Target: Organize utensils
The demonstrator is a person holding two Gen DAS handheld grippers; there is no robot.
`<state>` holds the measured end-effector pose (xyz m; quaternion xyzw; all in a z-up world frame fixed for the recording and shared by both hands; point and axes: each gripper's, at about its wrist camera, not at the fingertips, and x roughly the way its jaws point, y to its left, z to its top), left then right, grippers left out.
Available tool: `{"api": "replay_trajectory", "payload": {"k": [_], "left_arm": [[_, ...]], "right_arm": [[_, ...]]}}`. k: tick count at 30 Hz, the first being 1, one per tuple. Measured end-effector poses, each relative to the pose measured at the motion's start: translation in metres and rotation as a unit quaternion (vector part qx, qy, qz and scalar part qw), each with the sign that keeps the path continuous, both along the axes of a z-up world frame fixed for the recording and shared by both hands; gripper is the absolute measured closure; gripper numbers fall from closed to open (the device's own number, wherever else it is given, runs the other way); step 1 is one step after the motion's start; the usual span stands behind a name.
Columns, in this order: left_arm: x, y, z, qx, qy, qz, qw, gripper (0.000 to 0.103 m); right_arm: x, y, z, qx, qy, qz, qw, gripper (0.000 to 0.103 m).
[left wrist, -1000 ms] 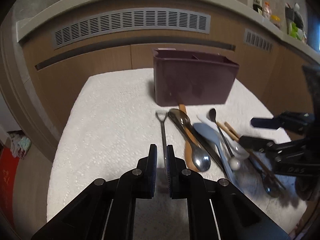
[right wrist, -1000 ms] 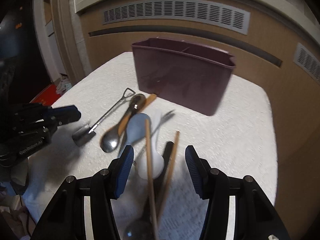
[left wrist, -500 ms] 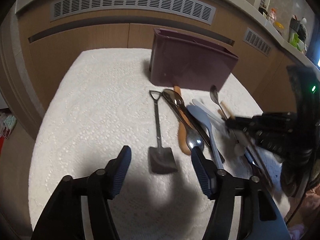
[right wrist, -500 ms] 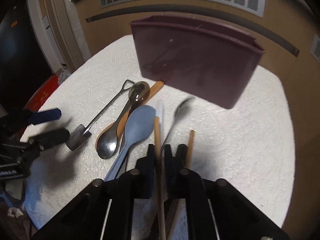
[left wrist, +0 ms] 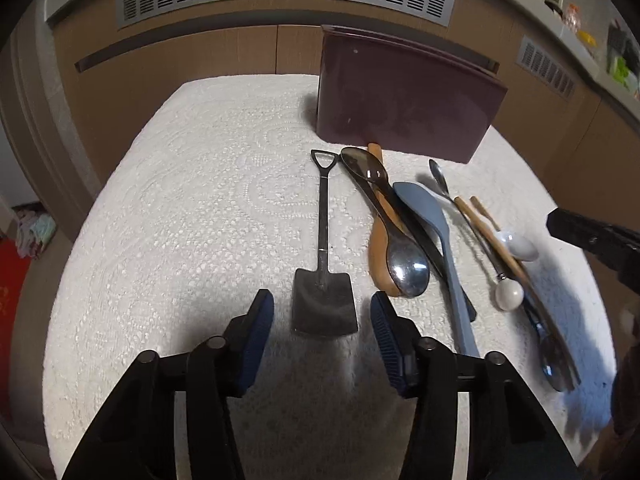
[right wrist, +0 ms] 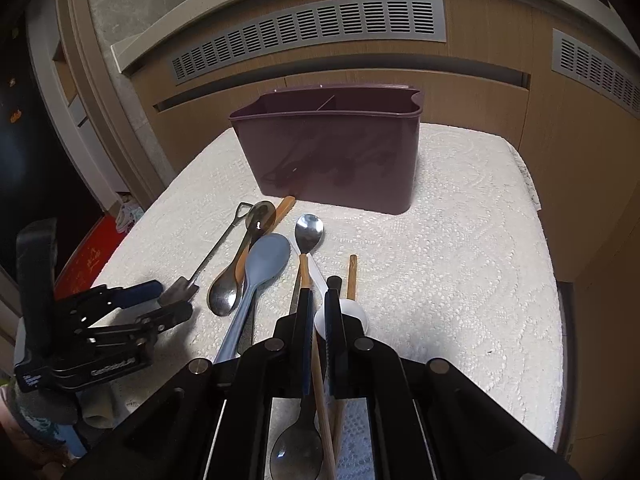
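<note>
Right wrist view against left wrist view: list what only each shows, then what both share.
Only the right wrist view: the right gripper shut on a wooden chopstick, and the divider inside the maroon utensil holder.

Only the left wrist view: the shovel-shaped spoon lying flat between the closing jaws of the left gripper, untouched.

Both: holder, blue spoon, white cloth.

White lettering on the side of the left gripper (right wrist: pixel 168 305), seen from the right wrist camera: reads approximately "GenRobot.AI", small and partly blurred. A second smaller line of print sits at the far left end of the same body; illegible. Red panel (right wrist: pixel 86 256) on the floor beyond the table carries faint marks; unreadable. No other text legible in either view.
</note>
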<state>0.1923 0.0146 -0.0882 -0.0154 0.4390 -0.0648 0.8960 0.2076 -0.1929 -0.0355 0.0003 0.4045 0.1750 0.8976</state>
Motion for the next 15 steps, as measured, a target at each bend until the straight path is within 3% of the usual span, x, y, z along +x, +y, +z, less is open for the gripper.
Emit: {"api": "replay_trajectory", "payload": {"k": [1,5,9,10,11,15], "left_arm": [[0.001,-0.002,0.0,0.008,-0.001,-0.004,1.0,0.069],[-0.004,0.003,0.007,0.005,-0.021,-0.008,0.9997,0.07],[-0.019,0.006,0.04,0.016,-0.086,-0.005,0.9961,0.073],[-0.021,0.008,0.048,0.016,-0.1,-0.004,0.9949,0.076],[-0.022,0.009,0.057,0.015,-0.114,-0.004,0.9933,0.085],[-0.017,0.014,0.078,0.012,-0.148,0.002,0.9889,0.087]], "right_arm": [[0.0,0.0,-0.001,-0.001,-0.001,-0.002,1.0,0.098],[-0.003,-0.003,-0.002,-0.002,-0.004,-0.011,1.0,0.098],[-0.01,-0.007,0.006,0.001,-0.018,-0.012,1.0,0.098],[-0.011,-0.007,0.009,0.003,-0.022,-0.01,1.0,0.098],[-0.013,-0.007,0.012,0.006,-0.027,-0.008,1.0,0.098],[-0.016,-0.004,0.022,0.012,-0.039,0.0,0.999,0.098]]}}
